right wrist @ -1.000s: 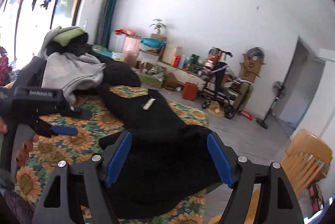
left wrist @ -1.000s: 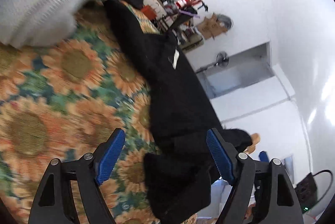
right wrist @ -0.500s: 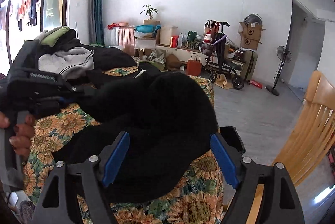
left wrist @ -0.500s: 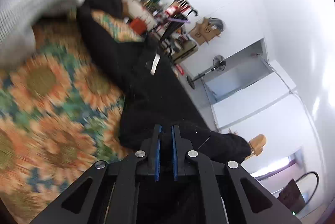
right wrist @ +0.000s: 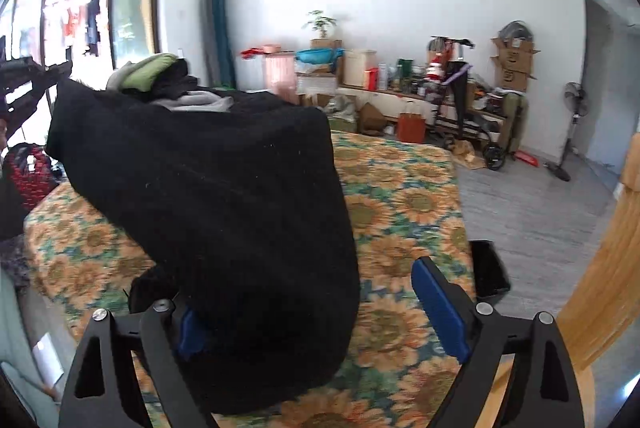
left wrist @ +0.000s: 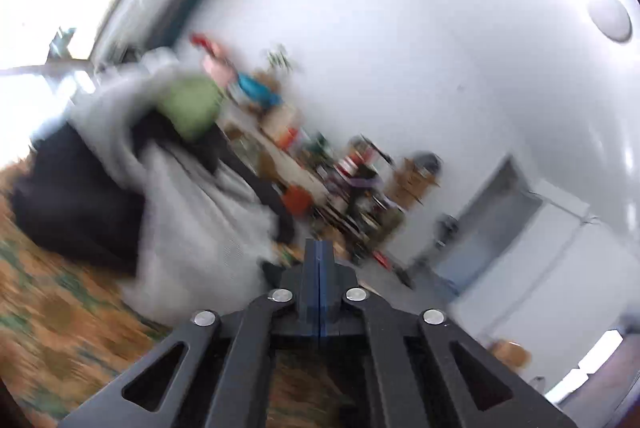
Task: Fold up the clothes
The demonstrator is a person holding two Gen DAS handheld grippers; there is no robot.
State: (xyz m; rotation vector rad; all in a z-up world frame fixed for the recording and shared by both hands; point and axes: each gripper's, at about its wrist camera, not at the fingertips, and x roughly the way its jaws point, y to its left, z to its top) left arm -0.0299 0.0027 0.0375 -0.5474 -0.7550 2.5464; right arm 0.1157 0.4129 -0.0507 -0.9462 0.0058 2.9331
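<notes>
Item, nearest: my right gripper [right wrist: 320, 312], blue pads apart and its jaws opening. A black garment [right wrist: 224, 211] fills the space between them; it lies against the left pad, while the right pad [right wrist: 438, 306] stands clear of it.

Item: that black garment, a thick bundle draped from my right gripper up and away to the left, raised above the sunflower-print cover [right wrist: 400, 187]. Its far corner reaches my left gripper [right wrist: 36, 75], seen at the left edge of the right wrist view.

Item: my left gripper [left wrist: 319, 268], in its own view, blue pads pressed flat together. That view is blurred; I cannot tell from it whether cloth is caught between them.

Item: sunflower-print cover, spread over the bed, orange and green.

Item, farther: a heap of clothes [right wrist: 168, 83] at the far end of the bed, grey, black and one green piece on top.

Item: a wooden chair [right wrist: 612, 260] at the right edge, beside the bed.

Item, farthest: clutter along the white wall — cardboard boxes [right wrist: 514, 61], a potted plant [right wrist: 320, 23], a standing fan [right wrist: 574, 123] — and a large window [right wrist: 92, 7] with a teal curtain [right wrist: 218, 11].
</notes>
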